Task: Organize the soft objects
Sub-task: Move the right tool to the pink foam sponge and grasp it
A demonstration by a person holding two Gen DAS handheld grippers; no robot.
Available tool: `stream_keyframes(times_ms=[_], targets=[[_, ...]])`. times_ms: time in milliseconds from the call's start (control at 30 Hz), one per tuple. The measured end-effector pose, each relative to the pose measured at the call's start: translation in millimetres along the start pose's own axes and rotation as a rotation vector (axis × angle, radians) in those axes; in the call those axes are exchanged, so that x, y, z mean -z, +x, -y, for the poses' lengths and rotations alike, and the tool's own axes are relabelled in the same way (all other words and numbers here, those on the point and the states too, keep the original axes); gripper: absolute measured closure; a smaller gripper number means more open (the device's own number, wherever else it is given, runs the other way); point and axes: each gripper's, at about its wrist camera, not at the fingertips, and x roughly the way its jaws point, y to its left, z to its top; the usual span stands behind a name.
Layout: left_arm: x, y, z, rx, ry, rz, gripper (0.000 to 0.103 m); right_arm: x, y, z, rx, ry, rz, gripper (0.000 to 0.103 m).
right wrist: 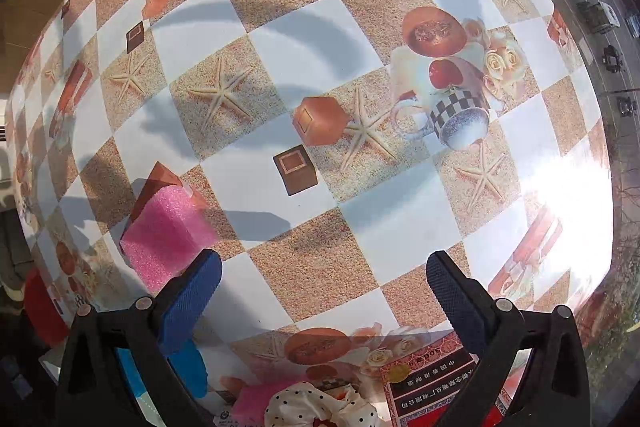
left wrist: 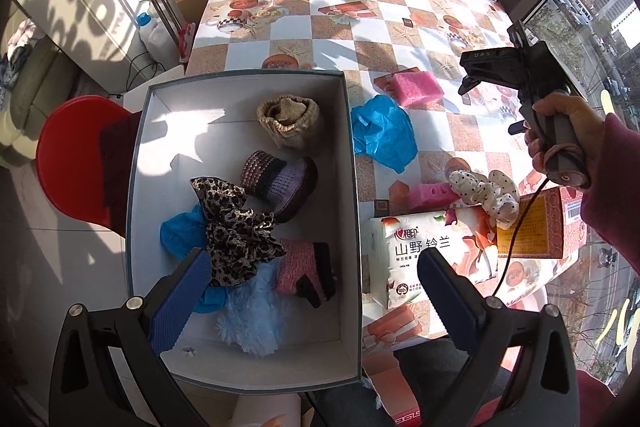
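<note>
Leopard scrunchie (left wrist: pixel 236 231) in box (left wrist: pixel 348 163), just beyond left gripper's (left wrist: pixel 312 279) spread, empty jaws.

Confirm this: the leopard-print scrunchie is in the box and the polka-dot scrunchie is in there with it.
Not quite. The leopard-print scrunchie is in the box, but the polka-dot scrunchie lies outside it on the table, as the left wrist view shows.

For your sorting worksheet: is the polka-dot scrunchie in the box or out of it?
Out. The polka-dot scrunchie lies on the table, right of the box.
</note>
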Motion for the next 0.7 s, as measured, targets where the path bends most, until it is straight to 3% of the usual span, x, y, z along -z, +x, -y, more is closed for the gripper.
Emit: stream_keyframes(times_ms=[133,267,433,600,700], targets=[[-20.1,0.1,24.7,0.004,0.087,0.021,0.000,11.5,-30.5,11.4,-0.183,0.023,-0.025,0.000],[-40.9,2.1,53.4,-0.002,0.184,0.038,0.000,24.0,-49.7,2.9,-0.265,-0.062,-0.071,0.000],[-44.9,1.4,76.7,0.007,0.210,0.041,0.000,32.8,-41.9,-23.8,-0.194,-0.188,-0.054,0.000],[-29.5,0.6,74.2,-0.004,0.182,0.024,0.000,47.4,-8.9,-66.9,-0.168,-0.320,-0.121,0.000],[-20.1,0.3,63.1,-0.019,0.142,0.002,0.000,43.1,-1.1,-86.7,-0.123,-0.327,-0.047,0.000]])
